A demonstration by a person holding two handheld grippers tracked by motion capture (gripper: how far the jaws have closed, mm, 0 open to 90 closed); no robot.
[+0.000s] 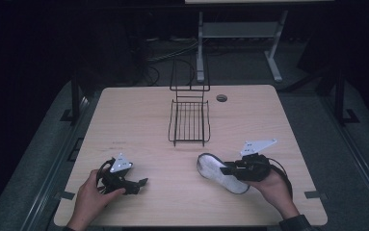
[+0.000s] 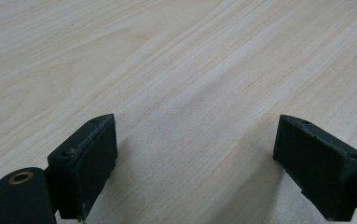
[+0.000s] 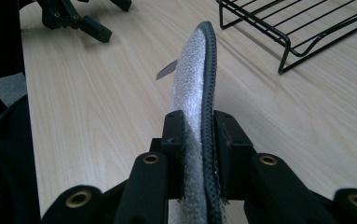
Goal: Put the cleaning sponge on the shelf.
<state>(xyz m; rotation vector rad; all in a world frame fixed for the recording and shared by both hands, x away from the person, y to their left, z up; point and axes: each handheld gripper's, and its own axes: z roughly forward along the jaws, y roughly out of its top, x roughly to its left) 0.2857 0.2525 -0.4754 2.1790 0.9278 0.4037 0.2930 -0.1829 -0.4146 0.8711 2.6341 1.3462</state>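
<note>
Presently the right gripper (image 3: 199, 135) clamps a grey fleecy insole (image 3: 195, 79) edge-up over the table (image 1: 138, 125), near the wire rack (image 1: 190, 121), while the left gripper (image 2: 195, 158) rests wide, empty.

No readable text, label, brand, number or sign anywhere. Small pale tag (image 3: 167, 71) sticking out from the grey insole (image 3: 192, 88), too small and edge-on to read. Faint dark marks on the table top (image 1: 119, 142) near its left side, too blurred to make out as writing.
</note>
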